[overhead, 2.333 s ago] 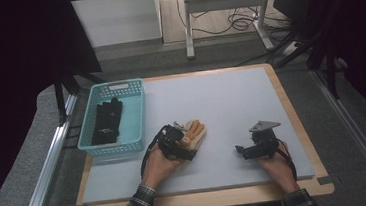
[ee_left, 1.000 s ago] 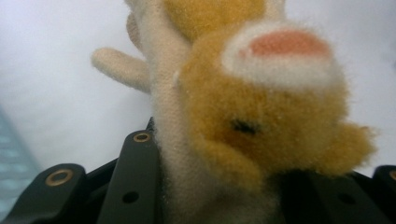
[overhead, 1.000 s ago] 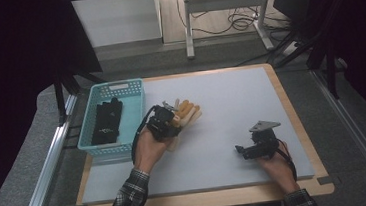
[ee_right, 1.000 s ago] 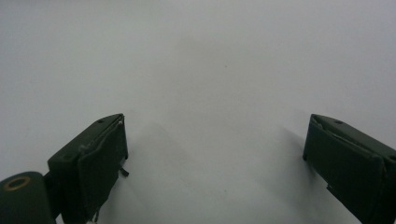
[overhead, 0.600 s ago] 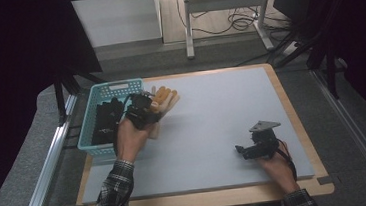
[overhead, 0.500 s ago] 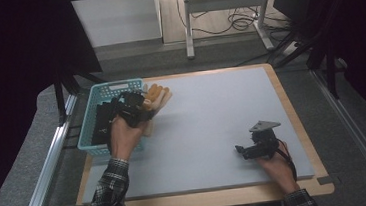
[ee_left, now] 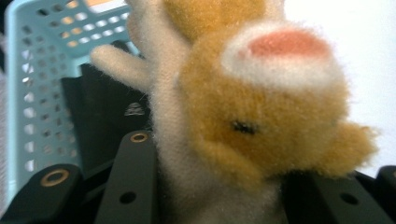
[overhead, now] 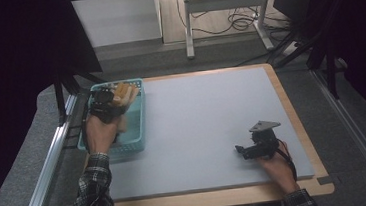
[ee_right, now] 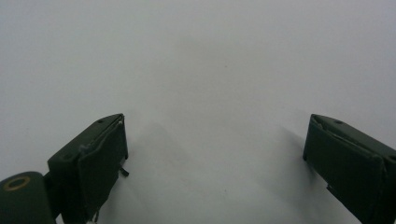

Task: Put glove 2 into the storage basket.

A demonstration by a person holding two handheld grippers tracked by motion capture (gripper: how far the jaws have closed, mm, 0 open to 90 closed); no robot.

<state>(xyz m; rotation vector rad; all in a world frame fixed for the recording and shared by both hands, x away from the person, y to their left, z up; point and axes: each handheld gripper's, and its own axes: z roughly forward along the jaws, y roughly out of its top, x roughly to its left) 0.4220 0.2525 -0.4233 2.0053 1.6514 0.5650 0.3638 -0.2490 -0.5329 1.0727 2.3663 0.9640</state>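
A tan and cream plush toy (overhead: pixel 122 93) (ee_left: pixel 261 116) is held over the far end of a teal plastic basket (overhead: pixel 139 118) (ee_left: pixel 28 70) at the table's left edge. My left gripper (overhead: pixel 106 102) (ee_left: pixel 224 186) is shut on the toy's cream body, its black jaws on either side of it. A black fabric item (ee_left: pixel 102 116) lies in the basket beneath. My right gripper (overhead: pixel 244 151) (ee_right: pixel 217 126) rests low over the grey mat at the front right, open, with nothing between its jaws.
A grey mat (overhead: pixel 212 110) covers a wooden board (overhead: pixel 293 118). Metal rails (overhead: pixel 46 170) run along the table's left side, and a desk frame with cables (overhead: pixel 223 9) stands beyond the far edge.
My left gripper has carried the plush toy from the mat's middle leftward and away, to above the basket. The right gripper has stayed in place.
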